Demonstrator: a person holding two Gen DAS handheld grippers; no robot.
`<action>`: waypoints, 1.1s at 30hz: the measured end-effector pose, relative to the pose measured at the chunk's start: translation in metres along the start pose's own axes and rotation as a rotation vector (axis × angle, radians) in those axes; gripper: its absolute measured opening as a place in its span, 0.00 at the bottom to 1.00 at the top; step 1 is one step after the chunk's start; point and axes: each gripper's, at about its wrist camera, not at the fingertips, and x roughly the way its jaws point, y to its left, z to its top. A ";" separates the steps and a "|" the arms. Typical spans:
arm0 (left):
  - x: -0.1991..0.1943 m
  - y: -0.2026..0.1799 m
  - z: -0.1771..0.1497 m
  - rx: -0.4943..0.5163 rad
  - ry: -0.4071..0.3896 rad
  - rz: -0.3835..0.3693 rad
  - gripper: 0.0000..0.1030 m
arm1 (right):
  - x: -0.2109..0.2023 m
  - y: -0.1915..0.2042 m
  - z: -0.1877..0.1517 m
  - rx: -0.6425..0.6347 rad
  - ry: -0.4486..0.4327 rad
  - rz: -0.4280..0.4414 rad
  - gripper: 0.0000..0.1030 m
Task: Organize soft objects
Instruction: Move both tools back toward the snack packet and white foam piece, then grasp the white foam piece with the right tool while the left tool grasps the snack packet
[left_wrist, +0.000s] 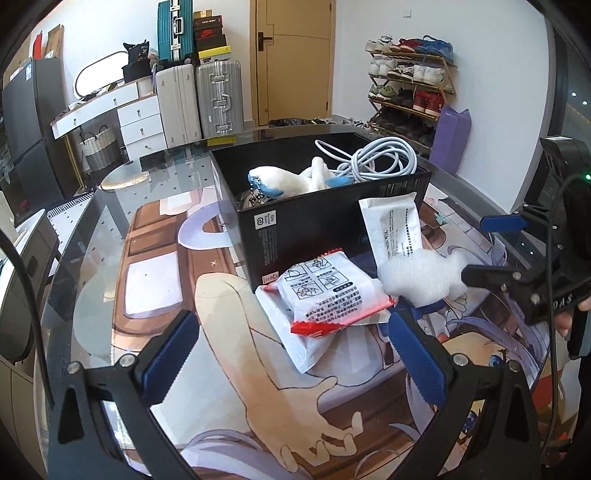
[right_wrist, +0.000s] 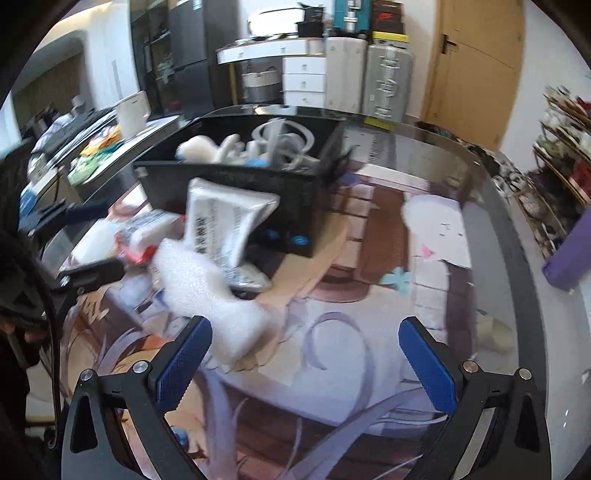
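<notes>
Behind the white pouch (left_wrist: 393, 225), black box (left_wrist: 314, 221) partly hidden.

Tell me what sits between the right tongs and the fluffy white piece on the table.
Nothing visible. The fluffy white piece lies on the table mat just ahead of the open right tongs, close to their left finger. The white pouch and the black box stand beyond it, not in the path.
</notes>
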 end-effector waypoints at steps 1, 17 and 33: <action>0.000 0.000 0.000 -0.001 0.001 0.000 1.00 | 0.000 -0.002 0.000 0.010 -0.001 0.001 0.99; 0.001 0.001 -0.001 0.000 0.003 -0.005 1.00 | 0.006 0.041 -0.001 -0.044 -0.004 0.101 0.99; 0.002 0.005 0.000 -0.014 0.010 -0.013 1.00 | 0.021 0.047 0.000 0.014 -0.018 0.027 0.99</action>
